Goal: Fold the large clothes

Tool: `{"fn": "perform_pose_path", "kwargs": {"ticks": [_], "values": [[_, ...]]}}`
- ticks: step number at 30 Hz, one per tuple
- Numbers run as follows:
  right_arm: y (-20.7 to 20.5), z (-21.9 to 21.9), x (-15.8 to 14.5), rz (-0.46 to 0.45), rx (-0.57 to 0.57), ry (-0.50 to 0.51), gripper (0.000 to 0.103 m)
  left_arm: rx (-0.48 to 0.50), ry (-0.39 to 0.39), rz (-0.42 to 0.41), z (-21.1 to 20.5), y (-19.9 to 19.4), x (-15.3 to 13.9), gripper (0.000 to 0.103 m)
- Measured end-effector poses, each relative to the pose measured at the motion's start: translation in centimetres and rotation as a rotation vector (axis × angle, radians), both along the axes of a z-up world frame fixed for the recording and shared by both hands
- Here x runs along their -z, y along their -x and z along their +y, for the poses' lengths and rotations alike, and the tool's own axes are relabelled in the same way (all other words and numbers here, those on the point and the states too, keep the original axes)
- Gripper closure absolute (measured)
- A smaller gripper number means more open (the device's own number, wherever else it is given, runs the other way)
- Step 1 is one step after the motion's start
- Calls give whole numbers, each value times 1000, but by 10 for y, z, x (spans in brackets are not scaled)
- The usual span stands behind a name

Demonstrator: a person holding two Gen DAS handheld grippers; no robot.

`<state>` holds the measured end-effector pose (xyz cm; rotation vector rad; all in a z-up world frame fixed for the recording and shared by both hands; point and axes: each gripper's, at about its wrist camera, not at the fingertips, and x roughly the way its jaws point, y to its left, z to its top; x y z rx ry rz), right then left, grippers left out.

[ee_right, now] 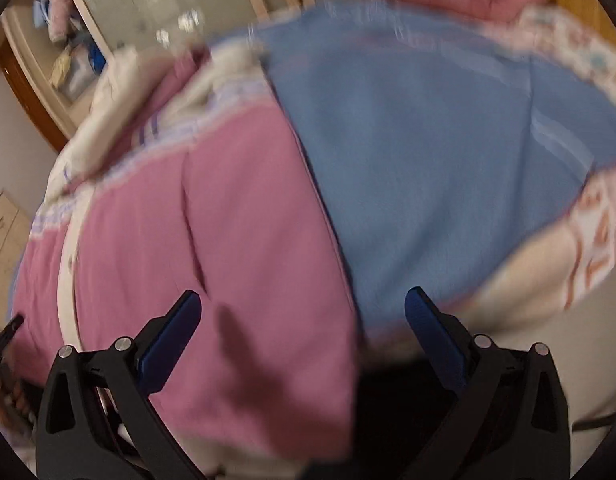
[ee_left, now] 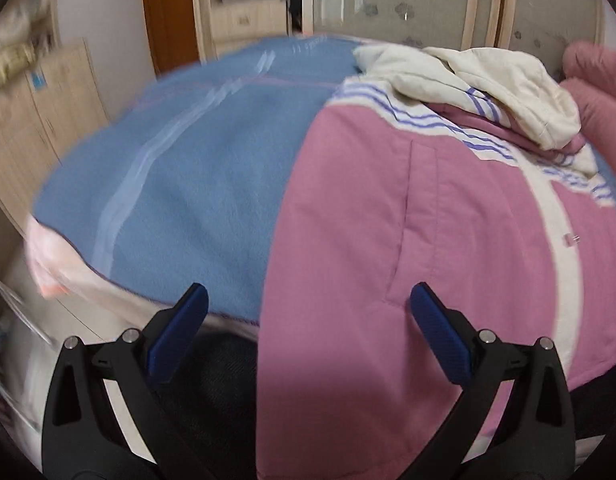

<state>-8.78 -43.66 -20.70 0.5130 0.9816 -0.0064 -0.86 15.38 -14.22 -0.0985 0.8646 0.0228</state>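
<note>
Left wrist view: the left tongs (ee_left: pixel 308 308) stand wide apart, holding nothing, at the lower middle of the frame, above the hem of a pink jacket (ee_left: pixel 448 240). The jacket fills the right half, lying on a blue blanket (ee_left: pixel 195 168); its cream hood (ee_left: pixel 504 88) sits upper right.

Right wrist view, blurred: the right tongs (ee_right: pixel 303 312) are also wide and empty. The pink jacket (ee_right: pixel 227 248) spreads across the left and centre, the blue blanket (ee_right: pixel 448 168) on the right.
</note>
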Motion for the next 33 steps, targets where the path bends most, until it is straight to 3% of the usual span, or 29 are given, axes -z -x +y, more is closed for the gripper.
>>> {"fn": "perform_pose_path", "kwargs": {"ticks": [1, 3, 5, 7, 10, 11, 12, 14, 16, 18, 19, 20, 23, 25, 26, 30, 32, 33], "values": [[1, -1, 6, 2, -17, -65, 1, 27, 66, 27, 2, -1, 3, 2], [-3, 10, 5, -17, -69, -62, 2, 72, 150, 74, 1, -6, 13, 2], [-12, 20, 11, 16, -115, -112, 4, 95, 105, 97, -11, -7, 17, 2], [-22, 34, 16, 67, -136, -47, 14, 142, 108, 118, -21, -7, 19, 2], [-22, 43, 10, 68, -168, 12, 49, 180, 136, 108, -26, -5, 15, 4], [-20, 42, 8, 58, -179, -3, 69, 186, 150, 106, -27, -4, 13, 12], [-18, 40, 5, 41, -192, -43, 79, 193, 161, 104, -28, -4, 10, 18], [-18, 38, -6, -1, -215, -100, 83, 213, 158, 103, -29, -4, 4, 41], [-18, 39, -15, -50, -238, -143, 84, 227, 151, 101, -30, -5, 0, 47], [-21, 37, -15, -72, -247, -193, 83, 238, 162, 95, -30, -4, 0, 46], [-28, 39, -10, -36, -231, -165, 82, 235, 158, 101, -27, -2, 1, 43], [-29, 42, -4, 0, -213, -113, 78, 232, 154, 115, -26, -2, 4, 33], [-36, 52, 9, 75, -176, -36, 50, 248, 159, 134, -30, -2, 12, 26], [-39, 61, 14, 75, -184, -22, 50, 258, 137, 135, -36, -2, 14, 26], [-41, 65, 13, 71, -192, -15, 50, 263, 132, 140, -39, -2, 15, 28], [-40, 89, -5, 31, -319, -53, 79, 342, 156, 140, -47, 2, 2, 52], [-43, 99, -22, -27, -416, -129, 84, 398, 228, 127, -45, 3, -11, 71], [-47, 105, -32, -70, -461, -167, 85, 430, 284, 111, -45, 2, -20, 71]]}}
